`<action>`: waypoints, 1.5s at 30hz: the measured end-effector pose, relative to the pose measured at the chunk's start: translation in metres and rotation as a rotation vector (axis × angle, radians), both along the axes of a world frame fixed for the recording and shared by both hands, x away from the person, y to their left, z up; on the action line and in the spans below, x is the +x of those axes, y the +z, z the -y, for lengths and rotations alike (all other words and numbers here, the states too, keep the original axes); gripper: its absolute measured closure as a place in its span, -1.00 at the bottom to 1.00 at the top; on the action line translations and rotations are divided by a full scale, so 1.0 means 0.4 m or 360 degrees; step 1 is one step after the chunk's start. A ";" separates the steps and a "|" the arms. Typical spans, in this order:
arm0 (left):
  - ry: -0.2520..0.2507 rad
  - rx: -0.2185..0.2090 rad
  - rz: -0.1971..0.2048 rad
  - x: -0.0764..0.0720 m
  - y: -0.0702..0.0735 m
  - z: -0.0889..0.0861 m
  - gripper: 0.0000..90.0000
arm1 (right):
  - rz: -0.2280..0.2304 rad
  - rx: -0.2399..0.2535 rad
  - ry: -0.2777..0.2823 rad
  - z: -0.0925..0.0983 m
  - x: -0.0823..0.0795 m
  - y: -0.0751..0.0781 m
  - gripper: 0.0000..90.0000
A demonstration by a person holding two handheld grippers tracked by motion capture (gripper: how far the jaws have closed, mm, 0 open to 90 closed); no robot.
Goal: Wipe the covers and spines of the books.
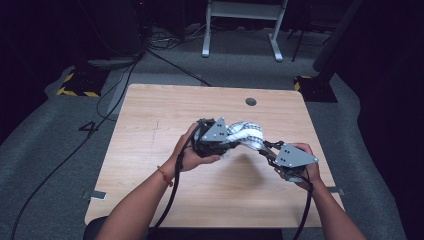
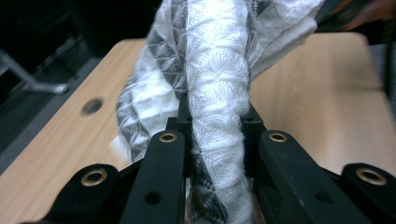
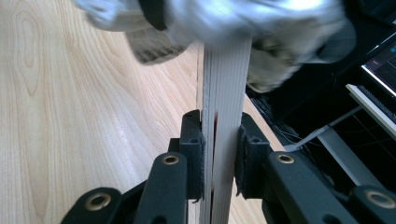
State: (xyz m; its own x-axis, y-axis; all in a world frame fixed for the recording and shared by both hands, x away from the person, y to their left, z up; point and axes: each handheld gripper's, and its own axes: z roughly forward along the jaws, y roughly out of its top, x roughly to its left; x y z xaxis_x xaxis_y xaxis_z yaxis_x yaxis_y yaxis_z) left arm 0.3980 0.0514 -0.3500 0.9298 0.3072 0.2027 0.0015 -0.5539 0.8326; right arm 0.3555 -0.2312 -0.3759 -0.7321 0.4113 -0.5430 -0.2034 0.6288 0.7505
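Above the counter (image 1: 150,150) I hold a towel (image 1: 245,134) stretched: left gripper (image 1: 226,146) and right gripper (image 1: 270,150) both clamp it. Judging this a fold, I next bring the ends together.

A light wooden table (image 1: 150,130) with a round hole (image 1: 251,102) near its far edge stands on grey carpet (image 1: 45,145). Beyond it stands a white frame (image 1: 240,25) (two feet). Black cables (image 1: 125,80) cross the floor; yellow-black tape (image 1: 75,85) marks a base; the room is dark.
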 end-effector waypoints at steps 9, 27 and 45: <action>-0.0051 -0.0098 -0.0009 -0.008 0.004 -0.017 0.73 | -0.0006 0.0001 0.0020 -0.014 0.001 0.002 0.70; 0.0272 0.0069 -0.0044 0.076 -0.066 -0.127 0.73 | -0.0047 0.0075 -0.0041 0.035 0.009 0.009 0.70; 0.0367 0.0185 -0.0271 -0.005 -0.239 -0.296 0.72 | -0.0091 0.0085 -0.0140 0.082 0.026 0.005 0.70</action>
